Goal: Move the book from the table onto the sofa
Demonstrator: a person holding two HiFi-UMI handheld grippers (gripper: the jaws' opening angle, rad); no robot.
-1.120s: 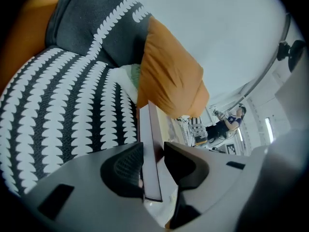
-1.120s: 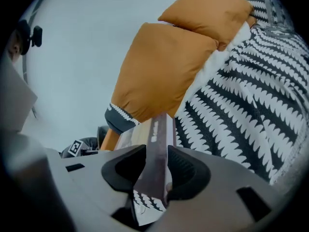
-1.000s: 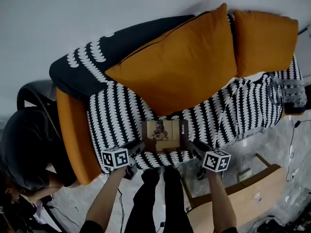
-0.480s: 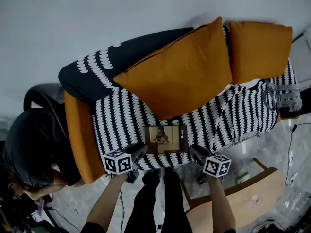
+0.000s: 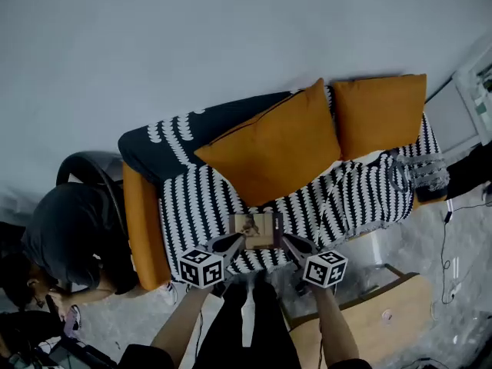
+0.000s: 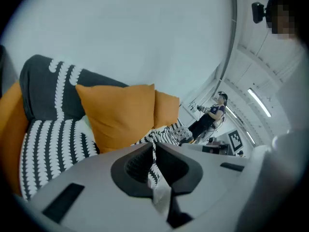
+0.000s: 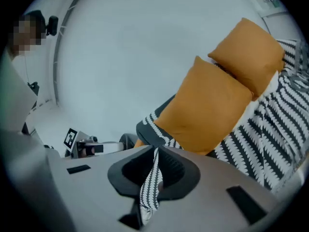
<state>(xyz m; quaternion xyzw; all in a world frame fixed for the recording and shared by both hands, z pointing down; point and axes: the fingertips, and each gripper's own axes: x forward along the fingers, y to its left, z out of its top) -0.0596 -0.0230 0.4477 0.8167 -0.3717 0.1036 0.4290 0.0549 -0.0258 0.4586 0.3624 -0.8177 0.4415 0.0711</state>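
The book [image 5: 257, 229] lies flat on the sofa's black-and-white striped seat [image 5: 192, 206], near its front edge. My left gripper [image 5: 231, 242] hangs just left of the book and my right gripper [image 5: 292, 244] just right of it, both lifted clear of it. In the left gripper view the jaws of the left gripper [image 6: 153, 146] meet with nothing between them; only the sofa shows behind. The right gripper [image 7: 155, 151] stands the same way in its own view. Both pairs of jaws have just been closing, empty.
Two orange cushions [image 5: 269, 148] [image 5: 377, 114] lean on the sofa's back. A grey bundle [image 5: 419, 171] lies at the sofa's right end. A person in dark clothes [image 5: 69, 237] crouches left of the sofa. A wooden table [image 5: 369, 321] stands at lower right.
Both grippers have let go of the book, drawn back and up from it, and their jaws have closed. The book stays on the seat. The sofa looks smaller and farther.
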